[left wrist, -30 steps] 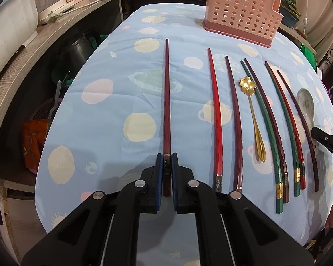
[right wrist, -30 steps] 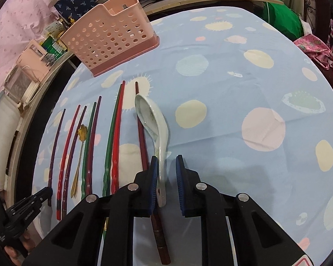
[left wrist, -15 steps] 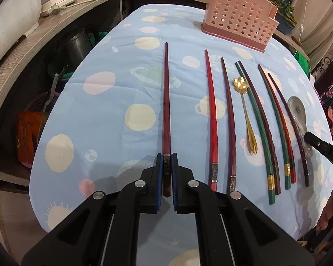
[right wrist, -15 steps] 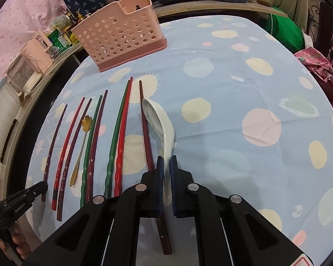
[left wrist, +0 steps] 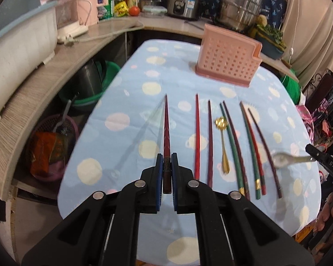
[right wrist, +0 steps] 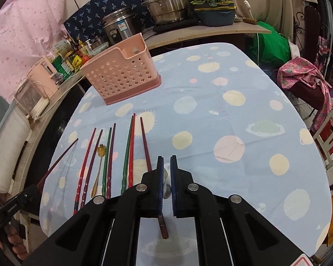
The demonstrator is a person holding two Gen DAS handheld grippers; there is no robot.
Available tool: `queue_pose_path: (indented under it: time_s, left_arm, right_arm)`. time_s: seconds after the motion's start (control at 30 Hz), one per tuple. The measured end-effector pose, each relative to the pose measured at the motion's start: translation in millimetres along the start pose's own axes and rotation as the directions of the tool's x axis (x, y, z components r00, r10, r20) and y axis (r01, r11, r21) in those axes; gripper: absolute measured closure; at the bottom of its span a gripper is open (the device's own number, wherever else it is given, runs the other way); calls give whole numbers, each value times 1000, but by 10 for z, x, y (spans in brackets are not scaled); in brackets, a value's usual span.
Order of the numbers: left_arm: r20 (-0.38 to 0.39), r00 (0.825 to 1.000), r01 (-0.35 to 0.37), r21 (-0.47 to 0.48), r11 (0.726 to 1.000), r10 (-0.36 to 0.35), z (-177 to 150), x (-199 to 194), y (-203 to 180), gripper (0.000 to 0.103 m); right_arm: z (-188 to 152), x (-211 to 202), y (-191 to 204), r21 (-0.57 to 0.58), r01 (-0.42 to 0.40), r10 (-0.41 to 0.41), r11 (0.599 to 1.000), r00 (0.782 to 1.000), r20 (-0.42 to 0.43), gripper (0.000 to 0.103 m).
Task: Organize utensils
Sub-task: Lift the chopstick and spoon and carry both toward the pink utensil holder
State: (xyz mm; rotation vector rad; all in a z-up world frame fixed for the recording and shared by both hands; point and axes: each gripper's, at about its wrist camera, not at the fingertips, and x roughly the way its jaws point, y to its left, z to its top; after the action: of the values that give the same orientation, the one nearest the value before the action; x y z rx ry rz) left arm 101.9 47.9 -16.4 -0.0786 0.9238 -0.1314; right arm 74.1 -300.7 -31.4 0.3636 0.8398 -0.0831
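The left gripper (left wrist: 166, 168) clamps a dark red chopstick (left wrist: 166, 137) lifted above the spotted tablecloth (left wrist: 131, 102); the right gripper (right wrist: 166, 173) grips a white ceramic spoon (left wrist: 286, 159), airborne near the cloth's right edge. The pink utensil basket (right wrist: 122, 75) stands well beyond the remaining chopsticks (left wrist: 233, 146), open cloth between

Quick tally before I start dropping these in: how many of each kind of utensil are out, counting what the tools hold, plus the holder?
Chopsticks: 8 (7 on the table, 1 in the left tool)
Gold spoon: 1
White spoon: 1 (in the right tool)
Basket: 1
Total: 11
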Motion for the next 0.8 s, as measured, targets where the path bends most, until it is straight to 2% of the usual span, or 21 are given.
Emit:
queue_pose_path:
  time_s: [0.57,0.73,0.8]
  left_arm:
    - [160,987,12,0,1000,-12,793,-391,-130,96]
    - [230,973,9,23,1000,-14,1129,-510,-233,96]
    - [256,967,8,29,1000,-15,1266,-545,-276,96]
  right_arm:
    - [330,-79,-82,17,-14,13,1000,999,40,97]
    - [590,-98,29,-12,-35,35,999,997,68,98]
    - [724,-97,81,-24,-48,50,999,995,82,101]
